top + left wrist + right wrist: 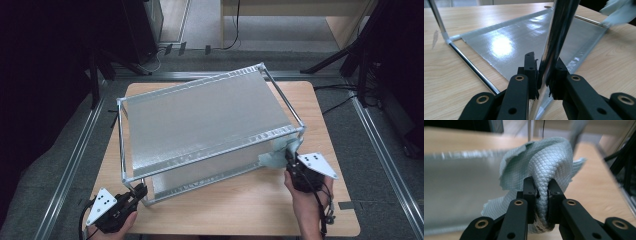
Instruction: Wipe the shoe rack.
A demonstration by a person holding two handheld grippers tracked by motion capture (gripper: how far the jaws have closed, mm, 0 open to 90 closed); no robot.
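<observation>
Wiping down the metal rack (200, 125) sitting mid-bench (250, 210): left gripper (134, 194) is clamped on the rack's near-left chrome post (554, 42) to steady it, right gripper (290, 161) is pinched on a pale quilted cloth (549, 162) at the rack's near-right corner. I'd keep the cloth bunched and press along the glossy tube, slowly.
</observation>
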